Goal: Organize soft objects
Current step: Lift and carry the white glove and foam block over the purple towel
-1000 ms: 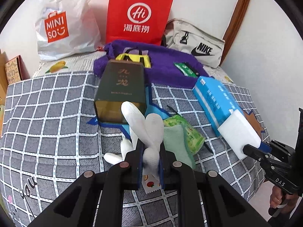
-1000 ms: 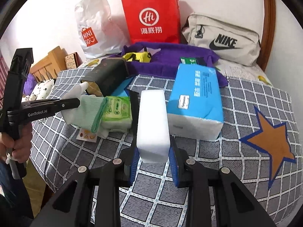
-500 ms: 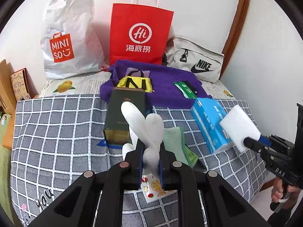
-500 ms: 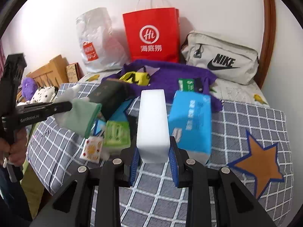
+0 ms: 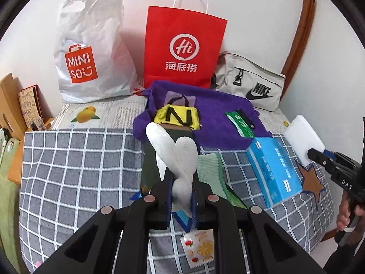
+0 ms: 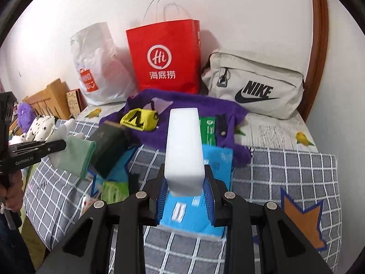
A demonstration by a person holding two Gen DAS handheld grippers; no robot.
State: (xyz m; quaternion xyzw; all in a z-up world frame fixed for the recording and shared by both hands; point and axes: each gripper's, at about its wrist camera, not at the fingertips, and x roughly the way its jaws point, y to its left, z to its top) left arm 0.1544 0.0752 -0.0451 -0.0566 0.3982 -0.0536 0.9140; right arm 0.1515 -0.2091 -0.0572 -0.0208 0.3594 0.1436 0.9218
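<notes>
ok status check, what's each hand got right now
Left gripper shut on white glove, lifted. Right gripper shut on white sponge, above blue tissue pack. Nothing blocking either.

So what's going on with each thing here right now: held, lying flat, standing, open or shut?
Left gripper: shut on the white glove.
White glove: held above the bed, green cuff hanging.
Right gripper: shut on the white sponge.
White sponge: held in the air.
Blue tissue pack: lying flat.
Red paper bag: standing against the wall.
Nike bag: zipped shut.
</notes>
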